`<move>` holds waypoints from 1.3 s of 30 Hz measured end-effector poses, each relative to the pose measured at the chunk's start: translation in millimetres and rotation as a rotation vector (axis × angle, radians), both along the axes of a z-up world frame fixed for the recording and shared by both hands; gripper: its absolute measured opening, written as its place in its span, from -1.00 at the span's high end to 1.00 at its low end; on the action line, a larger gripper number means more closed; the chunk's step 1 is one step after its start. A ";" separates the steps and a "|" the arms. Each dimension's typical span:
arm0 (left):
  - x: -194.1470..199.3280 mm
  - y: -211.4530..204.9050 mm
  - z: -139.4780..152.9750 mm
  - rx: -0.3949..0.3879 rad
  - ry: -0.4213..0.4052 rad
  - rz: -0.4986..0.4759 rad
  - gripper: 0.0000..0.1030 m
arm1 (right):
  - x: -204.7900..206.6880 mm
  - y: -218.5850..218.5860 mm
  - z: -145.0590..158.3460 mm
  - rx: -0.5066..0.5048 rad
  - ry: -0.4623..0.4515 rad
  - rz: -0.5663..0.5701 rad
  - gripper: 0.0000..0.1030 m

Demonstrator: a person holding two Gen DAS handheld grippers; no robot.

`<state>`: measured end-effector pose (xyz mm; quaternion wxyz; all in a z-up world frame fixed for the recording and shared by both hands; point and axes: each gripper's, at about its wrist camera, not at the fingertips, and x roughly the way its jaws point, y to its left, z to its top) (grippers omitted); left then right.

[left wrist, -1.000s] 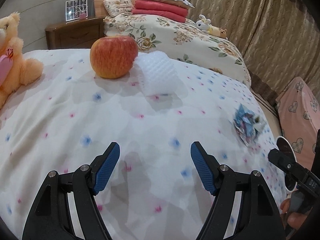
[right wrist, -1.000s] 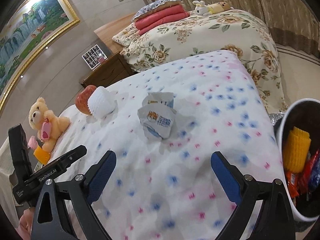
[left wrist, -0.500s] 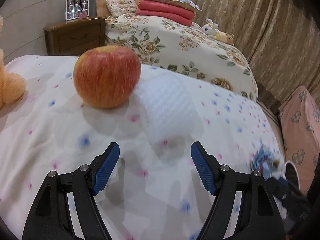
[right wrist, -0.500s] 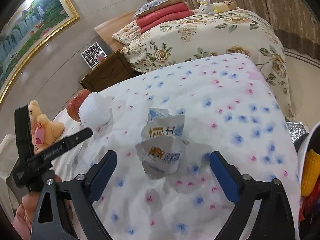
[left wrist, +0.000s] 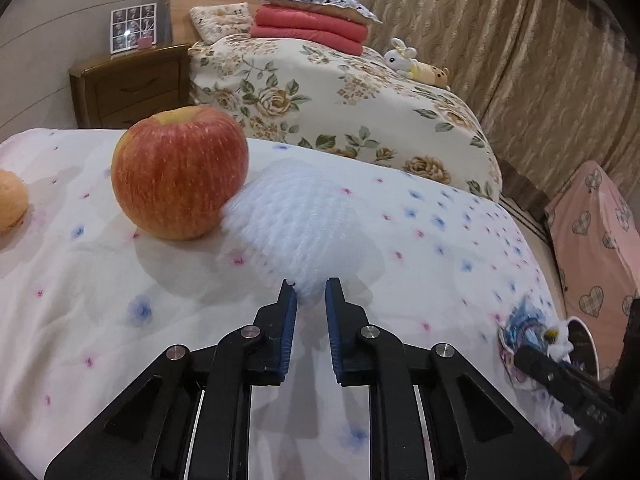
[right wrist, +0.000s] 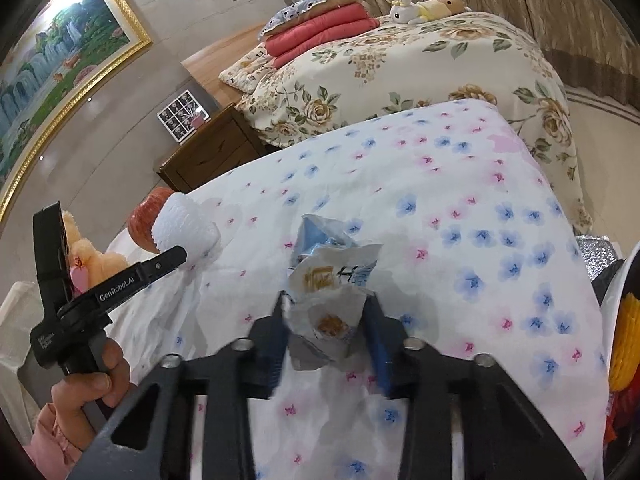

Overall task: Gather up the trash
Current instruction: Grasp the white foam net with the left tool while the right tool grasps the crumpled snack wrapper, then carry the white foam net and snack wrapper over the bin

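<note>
While left tool [left wrist: 311,294] pinches foam net [left wrist: 298,230], right tool [right wrist: 326,314] grips wrapper [right wrist: 328,300].

The left wrist view sits low behind the left gripper [left wrist: 311,294], looking along its fingers across the bed, close to the foam net [left wrist: 298,228] ahead and the apple [left wrist: 179,171] ahead-left. The right wrist view looks from higher behind the right gripper [right wrist: 326,314], tilted down, the wrapper [right wrist: 328,296] close ahead. Both share the apple [right wrist: 146,220], foam net [right wrist: 182,226], nightstand [left wrist: 128,84] and far bed [left wrist: 340,92]; each shows the other gripper.
</note>
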<state>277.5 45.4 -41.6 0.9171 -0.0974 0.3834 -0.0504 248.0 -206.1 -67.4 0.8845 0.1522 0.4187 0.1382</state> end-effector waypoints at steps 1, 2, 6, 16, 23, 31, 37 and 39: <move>-5.4 -1.6 -0.2 -0.004 0.002 -0.007 0.75 | -1.7 0.1 0.7 0.001 -0.002 0.002 0.37; -10.2 -4.1 -0.9 -0.006 0.004 -0.012 0.75 | -4.4 0.2 1.4 0.001 -0.004 0.003 0.40; -32.4 -11.0 -1.8 -0.037 0.017 -0.032 0.77 | -16.4 -2.3 3.0 0.005 -0.006 0.006 0.48; -97.5 -49.0 6.5 -0.105 0.012 -0.128 0.77 | -51.2 -21.5 10.4 0.020 -0.020 -0.026 0.48; -125.1 -73.8 8.7 -0.085 0.010 -0.178 0.77 | -74.2 -39.3 17.5 0.026 -0.038 -0.056 0.48; -139.9 -94.4 10.6 -0.068 0.008 -0.216 0.77 | -94.4 -62.6 19.1 0.036 -0.045 -0.097 0.48; -147.1 -116.1 14.0 -0.046 -0.001 -0.263 0.77 | -109.9 -76.7 22.7 0.039 -0.058 -0.119 0.48; -149.5 -121.6 14.6 -0.043 0.000 -0.272 0.77 | -114.1 -81.6 22.9 0.042 -0.060 -0.130 0.48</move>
